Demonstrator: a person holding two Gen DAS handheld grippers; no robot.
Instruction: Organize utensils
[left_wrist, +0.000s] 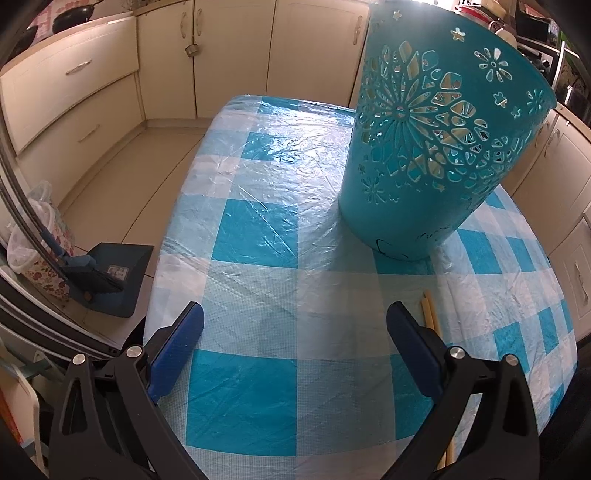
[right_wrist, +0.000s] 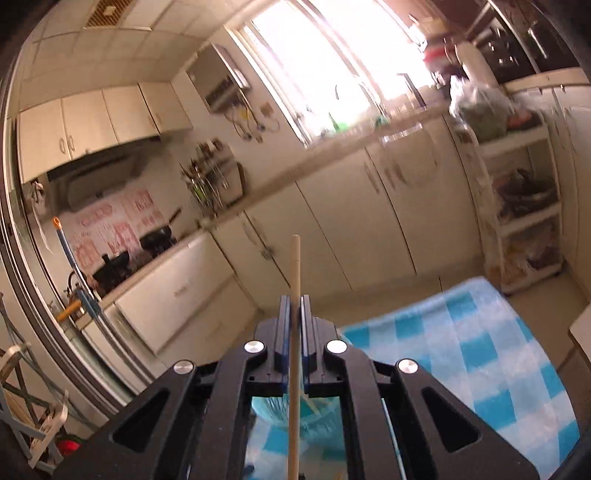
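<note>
Chopsticks — we count two (left_wrist: 430, 308) on the checked tablecloth (left_wrist: 258, 229) near one teal basket (left_wrist: 436, 147); a third chopstick (right_wrist: 294, 295) is pinched in our right gripper (right_wrist: 295, 314). Our left gripper (left_wrist: 295, 325) gapes, holding nothing.

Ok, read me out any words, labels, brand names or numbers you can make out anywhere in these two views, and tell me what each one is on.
No text can be read in either view.
Sticker on the blue dustpan on the floor: print too small to read.
Pink patterned sheets on the wall behind the stove: blurred, cannot tell if they carry words.
Teal basket: only cut-out flowers, no lettering.
Chopstick in the right gripper: bare.
</note>
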